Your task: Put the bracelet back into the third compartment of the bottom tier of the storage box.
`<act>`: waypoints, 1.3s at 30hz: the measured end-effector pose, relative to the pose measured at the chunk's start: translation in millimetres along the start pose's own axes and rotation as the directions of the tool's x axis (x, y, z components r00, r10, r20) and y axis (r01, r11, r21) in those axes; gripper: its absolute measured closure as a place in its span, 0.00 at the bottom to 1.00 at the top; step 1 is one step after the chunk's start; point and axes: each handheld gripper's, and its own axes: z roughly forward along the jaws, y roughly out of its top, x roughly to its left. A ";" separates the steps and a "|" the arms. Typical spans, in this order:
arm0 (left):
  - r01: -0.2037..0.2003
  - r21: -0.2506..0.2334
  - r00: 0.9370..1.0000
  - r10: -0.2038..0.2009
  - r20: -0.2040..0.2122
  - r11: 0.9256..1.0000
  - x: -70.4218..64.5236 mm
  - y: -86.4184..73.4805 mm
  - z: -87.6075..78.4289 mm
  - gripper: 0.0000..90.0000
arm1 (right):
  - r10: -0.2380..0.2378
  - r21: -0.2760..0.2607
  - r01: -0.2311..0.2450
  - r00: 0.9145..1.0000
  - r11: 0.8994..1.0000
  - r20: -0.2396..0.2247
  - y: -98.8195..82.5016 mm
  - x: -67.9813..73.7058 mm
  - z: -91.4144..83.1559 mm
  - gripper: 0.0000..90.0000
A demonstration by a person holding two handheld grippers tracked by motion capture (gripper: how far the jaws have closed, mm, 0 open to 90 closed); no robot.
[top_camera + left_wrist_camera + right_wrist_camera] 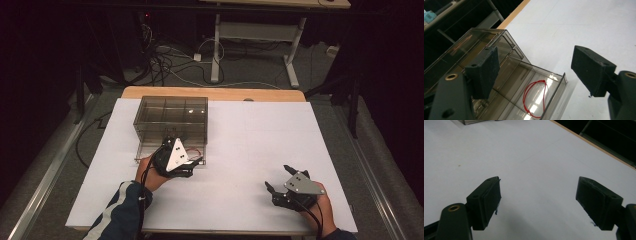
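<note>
Left hand-held gripper [534, 72] hangs jaws apart right over the red loop [535, 98] in the pulled-out drawer [554, 96], so a sloppy grab could clip the drawer wall instead.

I count one clear box [170, 117] and one red loop [535, 98]. I hold two grippers: left [181, 150], right [279, 177].

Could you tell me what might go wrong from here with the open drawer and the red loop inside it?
The thin red loop lies flat on the floor of the pulled-out drawer, so the left gripper's wide-open jaws may struggle to pinch it. A jaw could also knock the drawer's clear wall and shift the organiser box. The right gripper is away from the box, not steadying it.
</note>
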 end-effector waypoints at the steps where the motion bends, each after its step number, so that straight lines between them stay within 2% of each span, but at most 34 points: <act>1: -0.004 0.002 1.000 0.004 0.000 1.000 -0.4 -0.6 -1.3 0.25 | -0.001 0.000 0.001 1.000 1.000 -0.001 0.0 0.0 0.0 0.23; 14: -0.028 -0.008 0.999 0.028 -0.030 1.000 -3.7 -8.9 -16.3 0.25 | -0.003 0.001 0.003 1.000 1.000 0.000 0.1 0.2 0.0 0.23; 28: -0.027 -0.020 0.998 0.026 -0.055 0.999 -5.7 -18.2 -30.8 0.26 | -0.003 0.002 0.003 1.000 1.000 0.000 0.3 0.4 0.0 0.23; 39: -0.030 -0.006 0.997 0.029 -0.067 1.000 -9.7 -29.6 -38.2 0.27 | 0.002 0.002 -0.002 1.000 1.000 0.001 0.4 0.6 0.4 0.23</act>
